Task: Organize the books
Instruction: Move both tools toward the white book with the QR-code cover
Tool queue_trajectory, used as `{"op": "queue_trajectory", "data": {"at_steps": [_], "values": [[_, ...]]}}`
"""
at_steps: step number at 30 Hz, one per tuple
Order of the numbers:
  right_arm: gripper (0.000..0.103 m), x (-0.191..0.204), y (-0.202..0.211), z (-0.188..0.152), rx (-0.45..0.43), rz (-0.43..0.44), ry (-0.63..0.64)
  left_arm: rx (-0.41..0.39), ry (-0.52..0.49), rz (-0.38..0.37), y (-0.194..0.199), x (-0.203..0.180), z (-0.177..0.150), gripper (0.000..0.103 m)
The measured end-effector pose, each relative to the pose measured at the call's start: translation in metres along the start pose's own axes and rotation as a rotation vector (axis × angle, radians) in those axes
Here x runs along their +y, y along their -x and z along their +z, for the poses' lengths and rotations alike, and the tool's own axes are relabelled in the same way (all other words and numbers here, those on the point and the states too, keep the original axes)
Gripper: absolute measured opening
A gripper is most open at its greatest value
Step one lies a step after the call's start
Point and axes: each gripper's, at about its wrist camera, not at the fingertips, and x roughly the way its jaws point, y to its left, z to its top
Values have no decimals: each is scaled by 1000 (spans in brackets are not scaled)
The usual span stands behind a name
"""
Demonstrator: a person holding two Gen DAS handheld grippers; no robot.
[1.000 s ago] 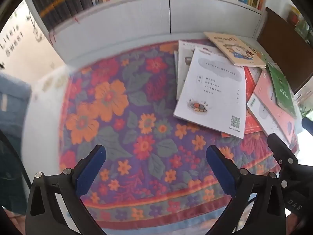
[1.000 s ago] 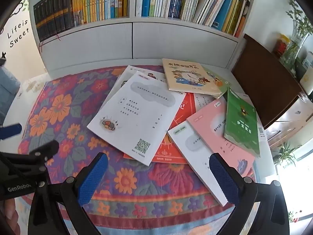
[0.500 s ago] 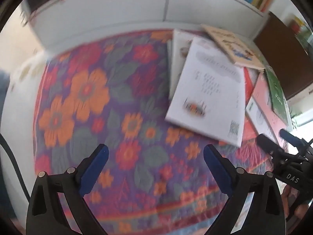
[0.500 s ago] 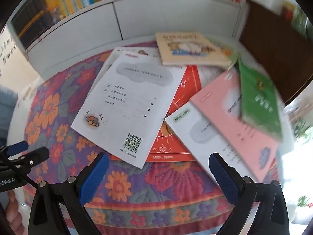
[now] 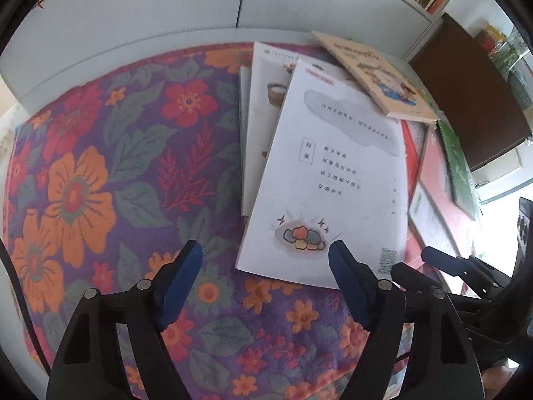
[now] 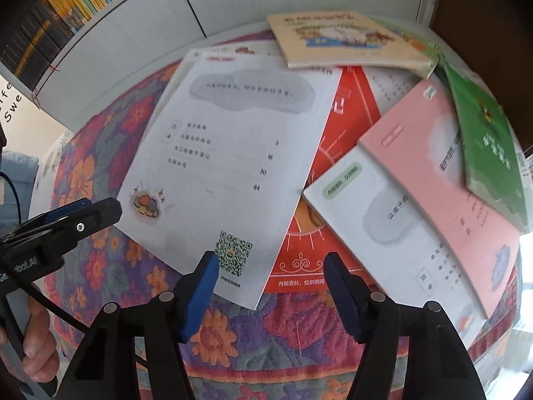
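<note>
Several thin books lie spread on a floral cloth. A white booklet (image 5: 333, 180) with a grey cloud and a QR code lies on top, also in the right wrist view (image 6: 230, 163). Under and beside it are a red book (image 6: 336, 153), a pink book (image 6: 443, 180), a white book (image 6: 383, 230), a green book (image 6: 489, 146) and a tan picture book (image 6: 346, 40). My left gripper (image 5: 265, 261) is open and empty over the booklet's near left corner. My right gripper (image 6: 271, 271) is open and empty over its near right corner.
The floral cloth (image 5: 110, 173) covers the table. A white cabinet (image 5: 166, 3) with a shelf of upright books (image 6: 66, 16) stands behind. A dark brown panel (image 5: 473, 93) stands at the right. The other gripper shows at each view's edge (image 5: 449, 263) (image 6: 66, 220).
Both grippers have moved forward and down toward the white booklet's near edge. Their jaws stand a little narrower than before. The books have not moved.
</note>
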Motion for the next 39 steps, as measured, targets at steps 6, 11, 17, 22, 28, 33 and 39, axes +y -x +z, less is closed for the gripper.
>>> {"op": "queue_trajectory", "data": {"at_steps": [6,11,17,22,28,33,39], "values": [[64,0,-7,0,16,0,10,25,1,-12,-11,-2,-4,76],[64,6,-16,2,26,0,5,36,-22,-62,-18,-8,-4,76],[64,6,-17,4,39,5,-7,37,-50,-64,-23,-10,-4,76],[63,7,-19,9,49,-13,-41,31,-78,-94,-19,-7,-6,76],[63,17,-20,3,41,-36,-58,33,-115,-108,-11,-5,-14,76],[63,17,-17,-7,38,-42,-88,32,-119,-106,-7,-3,-16,76],[63,11,-16,-14,32,-37,-143,-1,-103,-51,-3,2,-13,76]]}}
